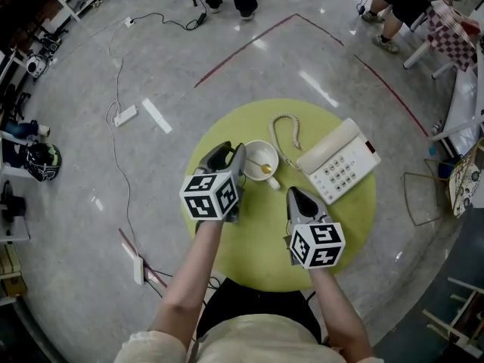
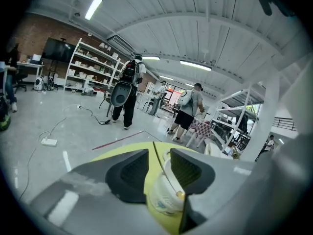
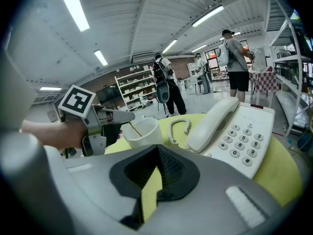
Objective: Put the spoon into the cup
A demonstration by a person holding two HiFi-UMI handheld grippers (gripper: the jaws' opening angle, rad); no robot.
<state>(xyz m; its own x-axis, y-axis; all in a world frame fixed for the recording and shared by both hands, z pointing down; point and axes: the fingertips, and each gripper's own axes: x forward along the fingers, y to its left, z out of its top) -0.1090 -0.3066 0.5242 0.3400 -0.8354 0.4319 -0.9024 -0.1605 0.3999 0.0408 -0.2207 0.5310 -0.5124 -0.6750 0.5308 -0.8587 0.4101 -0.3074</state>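
Note:
A white cup [image 1: 259,159] stands on the round yellow-green table [image 1: 249,237]. The spoon [image 1: 265,169] rests inside it, gold bowl down in the cup and thin handle [image 2: 164,168] leaning out toward my left gripper [image 1: 231,156]. That gripper is open just left of the cup. The handle runs between its dark pads [image 2: 128,173] with no pad pressing on it. In the left gripper view the cup [image 2: 161,202] sits low between the jaws. My right gripper [image 1: 296,195] is shut and empty, nearer me, pointing toward the cup [image 3: 143,131] and the left gripper [image 3: 115,116].
A white desk telephone [image 1: 340,161] with a coiled cord [image 1: 286,131] lies on the table right of the cup. On the floor are a red tape line [image 1: 242,48], a power strip [image 1: 125,115] and cables. People stand at the far side; shelving lines the left.

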